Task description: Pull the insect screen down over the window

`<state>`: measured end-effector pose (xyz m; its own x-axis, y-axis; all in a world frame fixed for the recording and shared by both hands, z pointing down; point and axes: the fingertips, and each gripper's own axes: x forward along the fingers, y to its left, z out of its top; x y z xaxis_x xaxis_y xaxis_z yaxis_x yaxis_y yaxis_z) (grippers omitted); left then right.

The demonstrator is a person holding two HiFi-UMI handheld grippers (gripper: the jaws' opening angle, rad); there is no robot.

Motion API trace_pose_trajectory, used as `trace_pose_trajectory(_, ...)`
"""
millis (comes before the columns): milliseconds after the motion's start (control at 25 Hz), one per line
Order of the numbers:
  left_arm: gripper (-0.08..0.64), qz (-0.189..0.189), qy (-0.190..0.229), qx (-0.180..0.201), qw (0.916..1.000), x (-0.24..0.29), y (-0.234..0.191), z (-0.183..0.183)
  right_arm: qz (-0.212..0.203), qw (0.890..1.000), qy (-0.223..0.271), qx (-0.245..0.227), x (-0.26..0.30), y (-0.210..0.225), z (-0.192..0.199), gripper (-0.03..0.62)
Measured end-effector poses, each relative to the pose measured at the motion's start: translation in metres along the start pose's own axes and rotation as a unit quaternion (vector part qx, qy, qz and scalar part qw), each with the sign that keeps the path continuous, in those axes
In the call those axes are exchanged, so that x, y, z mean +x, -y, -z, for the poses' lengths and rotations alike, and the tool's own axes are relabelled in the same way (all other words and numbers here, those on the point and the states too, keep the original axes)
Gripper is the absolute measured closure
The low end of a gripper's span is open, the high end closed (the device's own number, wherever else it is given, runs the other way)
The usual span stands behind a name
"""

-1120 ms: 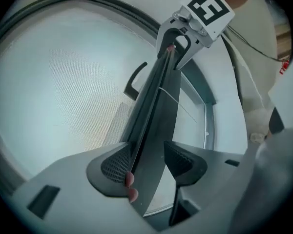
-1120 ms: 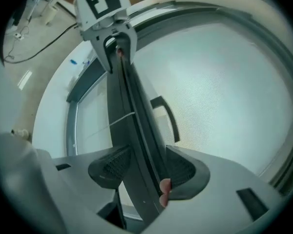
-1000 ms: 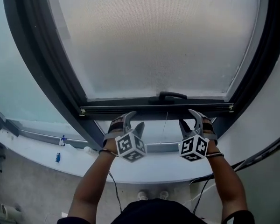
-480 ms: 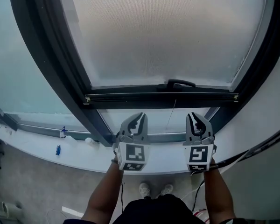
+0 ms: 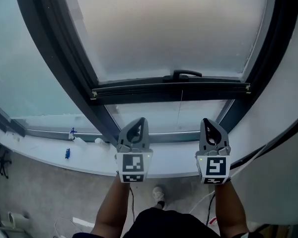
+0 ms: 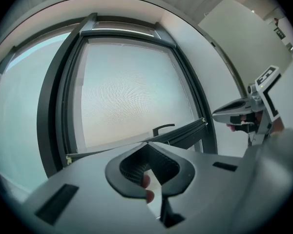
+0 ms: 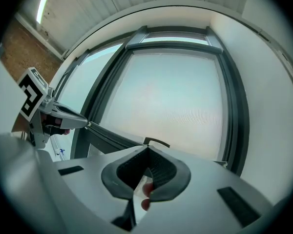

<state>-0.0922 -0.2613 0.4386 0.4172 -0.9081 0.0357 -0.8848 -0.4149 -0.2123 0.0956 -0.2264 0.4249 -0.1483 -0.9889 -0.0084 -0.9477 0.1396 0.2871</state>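
Overhead, looks up at the insect screen (image 5: 174, 29): fine pale mesh, faintly grainy, drawn most of the way down the opening. Ends in a dark, straight bottom bar (image 5: 139, 92), seemingly metal, with a slim curved handle (image 5: 183, 74) on its upper edge near the middle. Leaves a pale strip of window uncovered below the bar, crossed by a thin pull cord (image 5: 179, 110) hanging straight down. Sits inside a thick dark window frame (image 5: 54, 53), smooth and matte, bowed by the wide lens. Lower still, meets a pale, smooth sill (image 5: 84, 157) carrying a small blue object (image 5: 67, 153), too small to identify.

Holds the left gripper (image 5: 139, 124) and the right gripper (image 5: 208, 125) side by side under the bar, well apart from it and touching nothing. Shows both pairs of grey moulded jaws pressed together tip to tip, ribbed dark pads meeting, nothing caught between them. Carries black-and-white marker cubes (image 5: 133, 166) at the near ends, square and flat-faced. Possibly lets a pink fingertip show through the hollow behind each set of pads, though hard to say at this angle.
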Motion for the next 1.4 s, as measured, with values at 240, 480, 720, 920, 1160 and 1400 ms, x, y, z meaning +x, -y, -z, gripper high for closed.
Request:
trace_pose_trajectory(240, 0.557, -0.034, -0.012, -0.043, 0.9985, -0.053, 0.026, 0.002, -0.009, 1.0, 0.008, 0.023, -0.066, 0.011, 0.018, 0.588)
trace_pose_trajectory(480, 0.557, -0.04, -0.016, -0.059, 0.9974, -0.099, 0.061, -0.001, -0.013, 0.999, 0.009, 0.051, -0.12, 0.016, 0.017, 0.588)
trace_pose_trajectory(720, 0.557, -0.039, -0.019, -0.065, 0.997, -0.138, 0.089, -0.005, -0.003, 0.998, 0.015, 0.064, -0.166, 0.021, 0.015, 0.588)
trace_pose_trajectory(920, 0.557, -0.028, -0.023, -0.066, 0.9972, -0.163, 0.106, -0.001, -0.006, 0.999, 0.011, 0.052, -0.192, 0.009, 0.02, 0.588)
trace_pose_trajectory(1160, 0.557, -0.016, -0.026, -0.048, 0.9984, -0.18, 0.124, -0.001, -0.011, 0.998, 0.018, 0.052, -0.209, -0.002, 0.017, 0.589)
trace_pose_trajectory(1400, 0.557, -0.01, -0.022, -0.041, 0.9989, -0.193, 0.127, -0.005, -0.016, 0.999, 0.017, 0.049, -0.219, -0.017, 0.012, 0.589)
